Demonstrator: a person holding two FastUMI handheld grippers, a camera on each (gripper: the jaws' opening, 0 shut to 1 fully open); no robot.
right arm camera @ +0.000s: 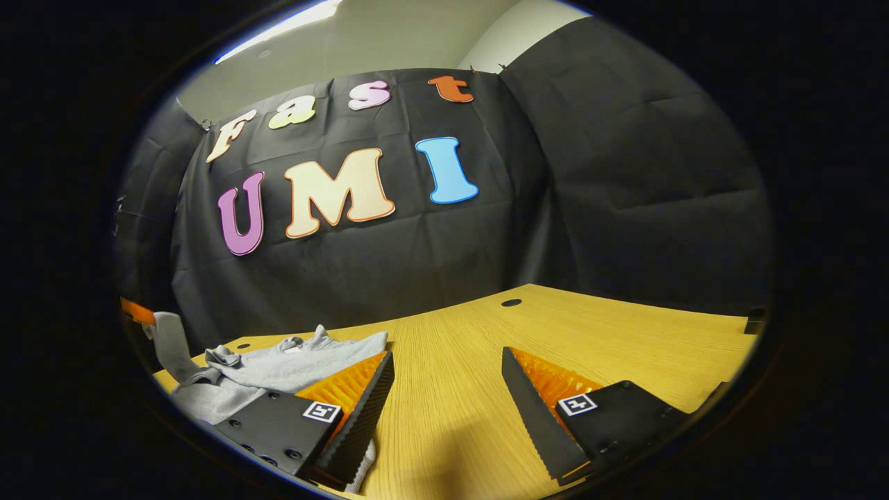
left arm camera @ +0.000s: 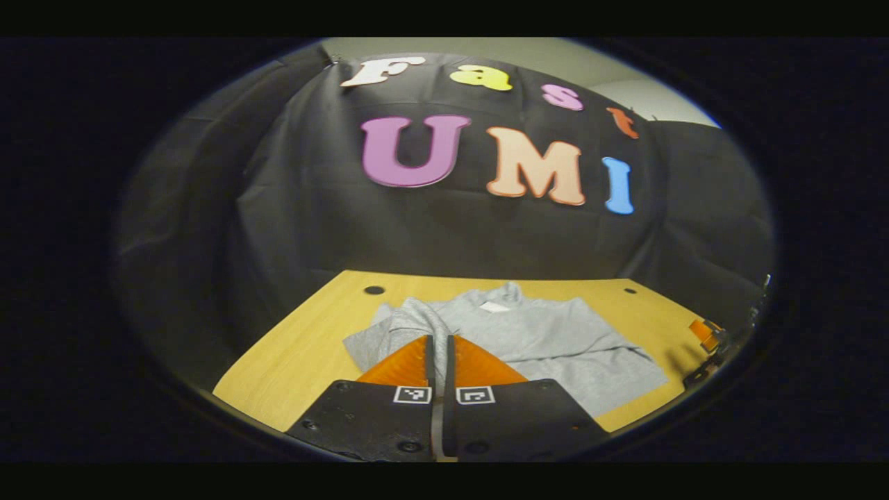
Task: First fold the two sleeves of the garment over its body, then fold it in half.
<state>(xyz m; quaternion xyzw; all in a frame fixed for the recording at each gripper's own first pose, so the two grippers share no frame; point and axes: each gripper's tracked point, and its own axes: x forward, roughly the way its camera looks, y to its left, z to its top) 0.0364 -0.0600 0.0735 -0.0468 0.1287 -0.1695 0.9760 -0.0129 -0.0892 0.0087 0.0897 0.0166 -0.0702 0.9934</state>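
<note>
A grey long-sleeved garment (left arm camera: 549, 333) lies flat on the wooden table (left arm camera: 298, 354), collar and white label toward the booth wall. In the left gripper view my left gripper (left arm camera: 439, 339) is shut on the garment's left sleeve (left arm camera: 417, 319), whose fabric rises from the table into the closed fingers. The right gripper view shows that gripper (right arm camera: 137, 311) at the far left, holding the sleeve (right arm camera: 169, 344) lifted above the garment (right arm camera: 298, 368). My right gripper (right arm camera: 448, 355) stands open over bare table (right arm camera: 590, 326), just right of the garment, with nothing between its fingers.
Round cable holes (left arm camera: 374, 289) (right arm camera: 511, 303) sit near the table's far edge. The black cloth wall rises right behind the table. Bare wood stretches to the right of the garment. My right gripper (left arm camera: 705, 333) shows at the table's right edge.
</note>
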